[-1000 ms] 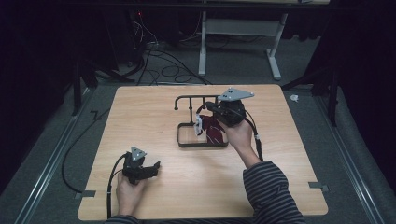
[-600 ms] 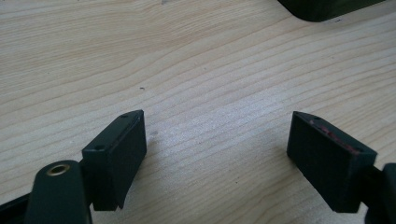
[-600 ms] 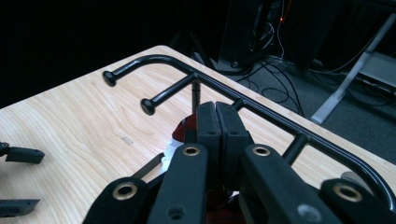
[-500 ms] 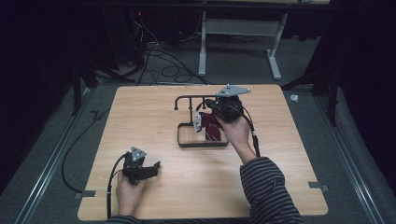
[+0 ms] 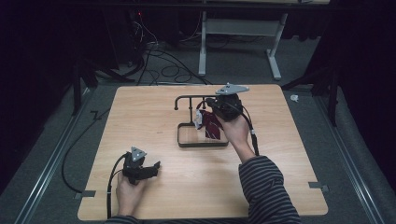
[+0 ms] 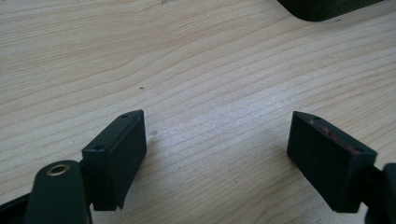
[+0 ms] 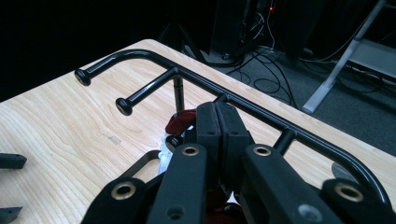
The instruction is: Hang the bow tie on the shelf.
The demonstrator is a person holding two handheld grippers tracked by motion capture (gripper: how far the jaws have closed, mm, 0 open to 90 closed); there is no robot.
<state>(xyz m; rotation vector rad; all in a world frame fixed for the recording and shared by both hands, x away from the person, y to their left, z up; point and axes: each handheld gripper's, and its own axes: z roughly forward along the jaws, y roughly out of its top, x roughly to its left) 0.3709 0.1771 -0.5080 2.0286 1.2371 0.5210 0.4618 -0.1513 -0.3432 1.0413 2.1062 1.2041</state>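
Note:
A black metal rack with short pegs stands on its rectangular base frame mid-table. My right gripper hovers just in front of the rack's top bar, its jaws pressed together. A dark red fabric piece with a white tag hangs from them over the base; a red fold shows beside the jaw tips. My left gripper rests near the table's front left, open, with bare wood between its fingers.
The wooden table has free room left of the rack and along the front. A corner of the rack base lies ahead of the left gripper. Cables and a white desk frame are on the floor beyond the far edge.
My right hand has edged slightly toward the far side and the rack's bar, the red piece still hanging from it. The left hand has stayed put.

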